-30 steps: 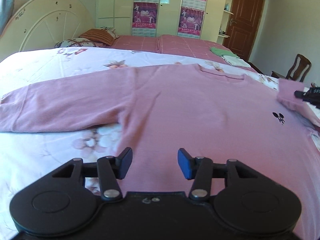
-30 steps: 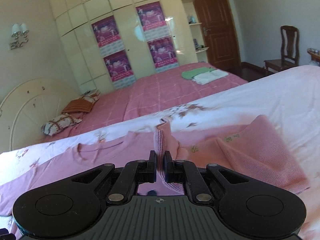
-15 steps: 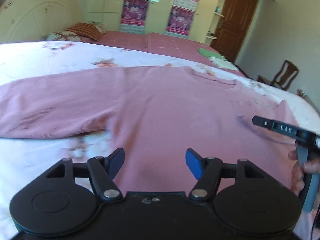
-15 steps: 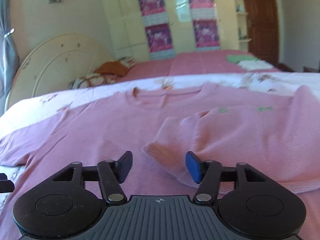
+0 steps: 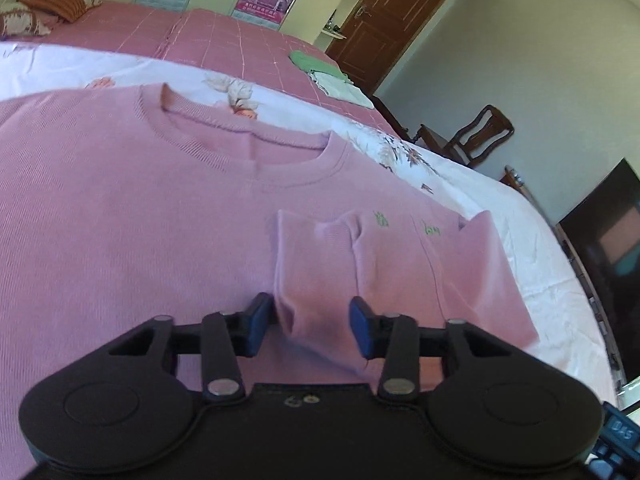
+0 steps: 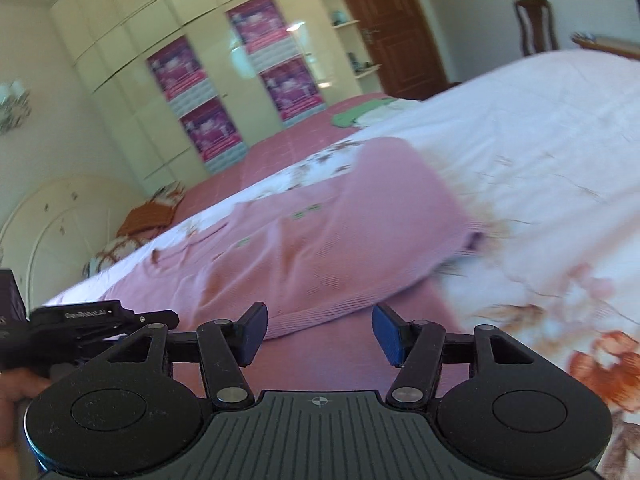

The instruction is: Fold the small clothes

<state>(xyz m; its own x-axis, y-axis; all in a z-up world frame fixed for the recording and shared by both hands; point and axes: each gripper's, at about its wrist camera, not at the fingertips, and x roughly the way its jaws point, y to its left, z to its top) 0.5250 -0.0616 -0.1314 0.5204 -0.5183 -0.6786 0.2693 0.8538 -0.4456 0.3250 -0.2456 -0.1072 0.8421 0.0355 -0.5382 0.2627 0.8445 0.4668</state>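
Across the floral bedsheet (image 5: pixel 472 184) in the left wrist view, a pink sweater (image 5: pixel 120 220) is spread flat with its neckline (image 5: pixel 248 148) turned toward the far side of the bed. One sleeve (image 5: pixel 320 264) is folded inward over the chest, its cuff end lying between the blue pads of the left gripper (image 5: pixel 312 328), which is held wide apart with nothing clamped. Small green markings (image 5: pixel 404 226) are seen on the folded part. A wooden chair (image 5: pixel 476 132) and a brown door (image 5: pixel 396 12) are seen beyond the bed, and green and white folded cloths (image 5: pixel 332 76) lie on the far pink bedspread. From the right wrist view, which is blurred, the folded sleeve (image 6: pixel 340 240) is seen lying across the sweater body, its ribbed edge just ahead of the right gripper (image 6: pixel 318 334), whose fingers are likewise spread wide and empty. The left gripper's black body (image 6: pixel 84 320) is seen at the left edge, and wardrobe doors with purple posters (image 6: pixel 236 92) are visible behind.
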